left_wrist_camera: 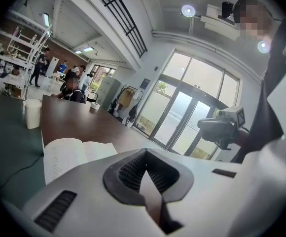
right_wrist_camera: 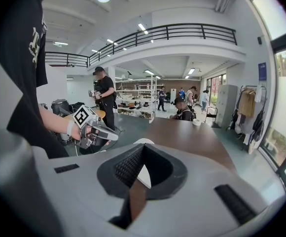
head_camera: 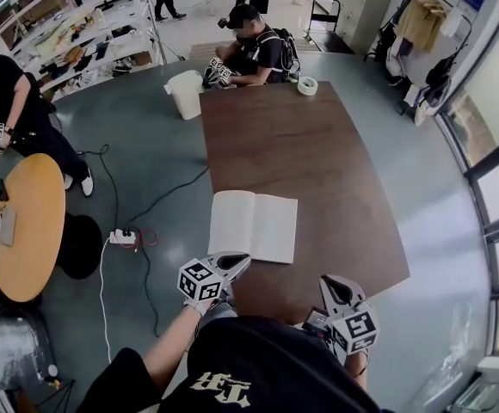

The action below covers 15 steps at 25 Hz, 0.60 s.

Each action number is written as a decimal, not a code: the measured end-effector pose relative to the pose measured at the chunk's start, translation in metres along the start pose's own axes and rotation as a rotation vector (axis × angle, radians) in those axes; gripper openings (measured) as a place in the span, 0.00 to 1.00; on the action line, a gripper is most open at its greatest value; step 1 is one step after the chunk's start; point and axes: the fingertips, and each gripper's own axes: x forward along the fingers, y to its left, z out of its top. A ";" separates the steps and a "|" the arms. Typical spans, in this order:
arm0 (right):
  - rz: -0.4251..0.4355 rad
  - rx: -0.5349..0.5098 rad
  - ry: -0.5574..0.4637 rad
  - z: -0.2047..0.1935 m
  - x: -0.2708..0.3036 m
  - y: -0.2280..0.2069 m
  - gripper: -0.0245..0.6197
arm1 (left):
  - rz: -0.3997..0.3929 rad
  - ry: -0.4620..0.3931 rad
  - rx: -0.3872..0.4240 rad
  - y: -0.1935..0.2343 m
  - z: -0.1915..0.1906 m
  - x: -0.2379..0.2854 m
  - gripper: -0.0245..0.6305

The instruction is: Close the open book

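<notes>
Left tongs (head_camera: 235, 263) and right tongs (head_camera: 335, 289) closed, empty, near the open book (head_camera: 252, 224).
The book lies flat at centre frame on the tabletop (head_camera: 318, 162); best to slide the left tips under the left cover's outer edge and fold it over.

Daylight is coming in strong thru glass doors (left_wrist_camera: 182, 122) right of the table (head_camera: 318, 162); panes are blowing out to white in left gripper view. Table top is picking up a pale sheen there. Round ceiling lamps (left_wrist_camera: 188, 10) above the table's near end are flaring w/ halos. Book (head_camera: 253, 225) pages at table's near edge are reading bright, detail washing out. Floor light round the table is looking even, diffuse. Both gripper views are bending hard (fisheye), corners vignetting to black, nearest foreground going soft. Head view is looking sharp at the table, lines bowing twd edges.
</notes>
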 end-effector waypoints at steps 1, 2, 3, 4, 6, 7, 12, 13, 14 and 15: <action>-0.003 0.001 0.004 0.000 0.000 0.001 0.02 | 0.002 0.004 -0.003 0.004 -0.001 0.001 0.05; -0.006 0.005 0.007 0.000 -0.001 0.002 0.02 | 0.004 0.007 -0.007 0.008 -0.003 0.001 0.05; -0.007 0.005 0.012 -0.001 -0.001 0.003 0.02 | 0.007 0.011 -0.010 0.012 -0.005 0.001 0.05; -0.009 0.003 0.016 -0.002 -0.001 0.005 0.02 | 0.010 0.014 -0.014 0.017 -0.007 0.001 0.05; -0.016 0.007 0.022 -0.005 0.000 0.008 0.02 | 0.015 0.020 -0.024 0.027 -0.012 0.001 0.05; -0.021 0.010 0.026 -0.006 0.000 0.010 0.02 | 0.019 0.023 -0.029 0.032 -0.014 0.001 0.05; -0.029 0.002 0.068 -0.013 -0.003 0.019 0.02 | 0.046 0.026 -0.048 0.056 -0.025 -0.004 0.05; -0.031 0.004 0.074 -0.015 -0.004 0.020 0.02 | 0.056 0.025 -0.052 0.061 -0.027 -0.005 0.05; -0.032 0.007 0.080 -0.018 -0.004 0.021 0.02 | 0.066 0.024 -0.056 0.066 -0.030 -0.005 0.05; -0.034 0.008 0.086 -0.019 -0.004 0.023 0.02 | 0.072 0.024 -0.062 0.071 -0.032 -0.006 0.05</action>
